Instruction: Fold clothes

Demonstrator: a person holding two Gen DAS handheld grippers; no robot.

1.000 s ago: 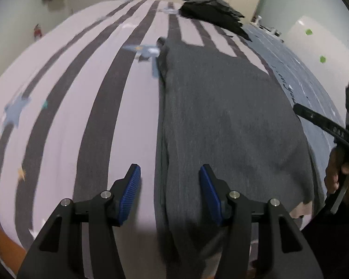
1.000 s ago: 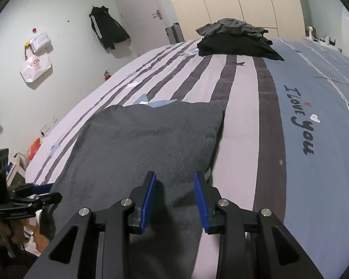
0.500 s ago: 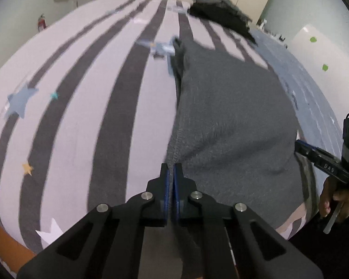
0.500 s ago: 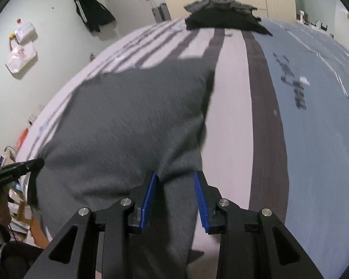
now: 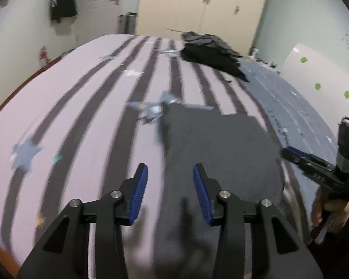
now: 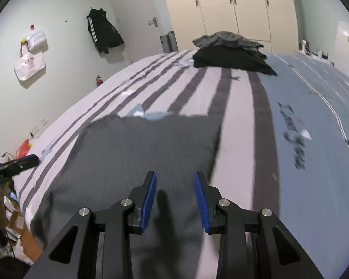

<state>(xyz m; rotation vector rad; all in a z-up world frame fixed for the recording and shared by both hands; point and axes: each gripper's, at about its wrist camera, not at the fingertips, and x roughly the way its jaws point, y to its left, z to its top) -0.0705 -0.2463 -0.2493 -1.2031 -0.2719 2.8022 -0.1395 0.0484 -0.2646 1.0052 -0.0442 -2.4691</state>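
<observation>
Both grippers stand with their blue pads apart and hold nothing. Half a second ago the left gripper (image 5: 170, 191) had its pads pressed together at the left hem of the grey garment (image 5: 221, 153); now the pads are wide apart and the gripper is lifted a little above the cloth, so the hem is let go. The right gripper (image 6: 175, 196) has its pads apart as in the earlier pictures, and it also hangs above the cloth without touching it.

The garment lies flat on the striped bedsheet (image 5: 93, 121), near the edge of the bed closest to the person. Compared with one second ago it looks shorter: its far edge (image 6: 151, 119) now runs in an almost straight line across the stripes, and the shape is close to a rectangle. The pictures are blurred, so I cannot tell how many layers it has. My judgement is that one fold was just laid down and released, and the piece is nearly finished.

A dark pile of clothes (image 6: 230, 51) rests at the far end of the bed, well apart from the grey piece. I suppose these are the folded ones, or the ones that wait. The next move is probably one more fold, or to carry the grey piece away.
</observation>
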